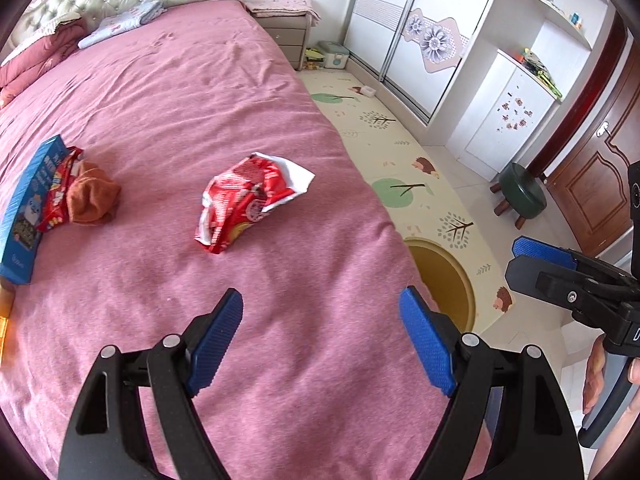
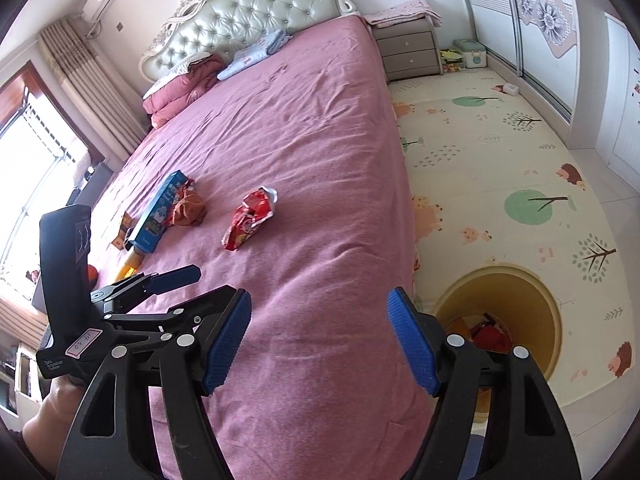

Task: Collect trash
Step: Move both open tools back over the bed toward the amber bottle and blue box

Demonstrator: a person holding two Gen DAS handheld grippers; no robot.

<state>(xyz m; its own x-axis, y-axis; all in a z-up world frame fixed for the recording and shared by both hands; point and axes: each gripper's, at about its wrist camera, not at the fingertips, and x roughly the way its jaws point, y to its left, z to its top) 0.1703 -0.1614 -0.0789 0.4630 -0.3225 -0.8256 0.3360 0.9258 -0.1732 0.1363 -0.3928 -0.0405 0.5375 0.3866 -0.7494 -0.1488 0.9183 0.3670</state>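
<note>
You have a crumpled red-and-white wrapper (image 1: 248, 200) lying alone mid-bed, torn end open. Left of it: a blue box (image 1: 30, 208) lying flat, a small red packet (image 1: 60, 196) against it, a brown wad (image 1: 92, 194) touching the packet.

Red wrapper (image 1: 250, 204) on pink bed (image 1: 200, 100)

Before me the pink bed (image 1: 240, 80) carries a red wrapper (image 1: 248, 202), a blue box (image 1: 28, 208), a brown cloth (image 1: 92, 194) and folded bedding (image 2: 180, 88).
</note>
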